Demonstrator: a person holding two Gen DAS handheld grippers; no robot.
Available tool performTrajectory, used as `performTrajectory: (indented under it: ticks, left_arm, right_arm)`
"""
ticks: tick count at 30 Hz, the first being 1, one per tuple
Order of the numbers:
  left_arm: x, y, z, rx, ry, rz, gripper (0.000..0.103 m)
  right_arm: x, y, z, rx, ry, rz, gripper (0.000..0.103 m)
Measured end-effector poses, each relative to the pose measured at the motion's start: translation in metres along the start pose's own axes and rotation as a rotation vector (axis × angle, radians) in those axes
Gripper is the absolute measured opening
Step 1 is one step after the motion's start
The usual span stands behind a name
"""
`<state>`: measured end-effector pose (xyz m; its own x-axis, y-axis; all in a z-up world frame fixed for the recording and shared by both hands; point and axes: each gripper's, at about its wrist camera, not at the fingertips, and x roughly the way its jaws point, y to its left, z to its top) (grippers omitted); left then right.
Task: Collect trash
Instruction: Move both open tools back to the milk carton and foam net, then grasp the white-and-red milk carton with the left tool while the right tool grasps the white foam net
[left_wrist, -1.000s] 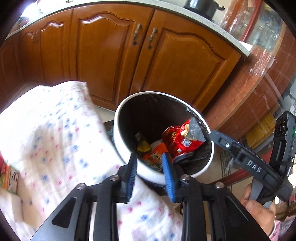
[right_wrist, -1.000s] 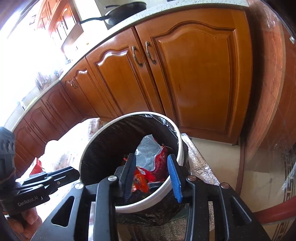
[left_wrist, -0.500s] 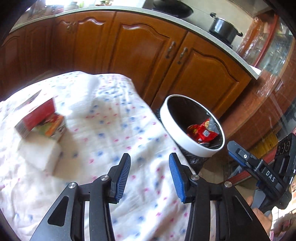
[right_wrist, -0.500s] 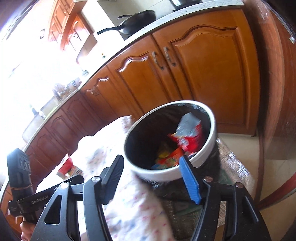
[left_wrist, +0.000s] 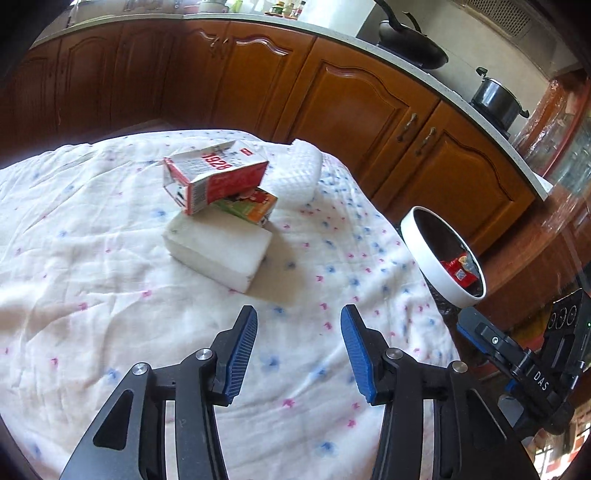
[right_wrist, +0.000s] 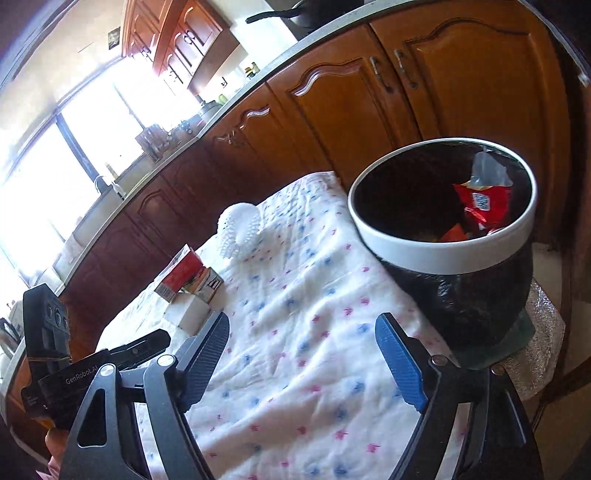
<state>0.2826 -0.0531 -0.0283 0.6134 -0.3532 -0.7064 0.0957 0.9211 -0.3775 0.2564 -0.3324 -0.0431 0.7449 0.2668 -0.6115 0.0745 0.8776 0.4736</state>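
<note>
Running along the far side of the room stood a bank of brown wooden cabinets (left_wrist: 354, 99) under a pale counter, with a dark pan (left_wrist: 413, 50) and a black lidded pot (left_wrist: 496, 98) on top. Nearer lay a table covered by a white quilted cloth dotted with pink and blue (left_wrist: 92, 258), rumpled and sunlit.

At the right end of the table stood a round trash bin with a white rim and black liner (right_wrist: 443, 254), touching the cloth's edge. Inside it I could see a red crinkled snack wrapper (right_wrist: 484, 203) with a silvery torn top, leaning against the far wall of the bin, and something orange beneath it.

Toward the middle of the cloth sat a small heap: a white rectangular foam block (left_wrist: 218, 251) at the bottom, a green and orange carton (left_wrist: 251, 205) on it, and a red and white milk carton marked 1928 (left_wrist: 214, 177) tilted across the top. Just beyond the heap lay a folded white waffle-weave towel (left_wrist: 295, 170).

The left gripper (left_wrist: 298, 350) hovered over the near part of the cloth, its blue-padded fingers spread apart and holding nothing, the heap well ahead of it. The right gripper (right_wrist: 303, 354) hung near the bin, spread wider still, likewise empty, with the bin ahead to its right.
</note>
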Motion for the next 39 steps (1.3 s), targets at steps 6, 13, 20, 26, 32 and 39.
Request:
performTrajectory:
  ticks: [6,13,20,26,32,39]
  left_arm:
    - [-0.020,0.024,-0.001,-0.026,-0.023,0.035,0.051]
    - [-0.026,0.037,0.001,-0.024,-0.031,0.061,0.054]
    - [-0.014,0.040,0.017,0.026,-0.018,0.077,0.059]
    - [0.000,0.046,0.044,0.093,-0.001,0.072,0.063]
    - [0.020,0.056,0.075,0.143,0.006,0.111,0.068]
    - [0.047,0.053,0.105,0.205,0.026,0.101,0.072]
  right_arm:
    - [0.009,0.034,-0.011,-0.074,-0.011,0.010,0.092]
    - [0.018,0.057,-0.012,-0.137,-0.020,-0.001,0.092]
    - [0.034,0.067,-0.008,-0.166,0.054,0.016,0.092]
    - [0.053,0.066,0.007,-0.132,0.089,0.034,0.092]
    - [0.068,0.067,0.032,-0.112,0.065,0.058,0.092]
    - [0.107,0.073,0.057,-0.098,0.084,0.087,0.086]
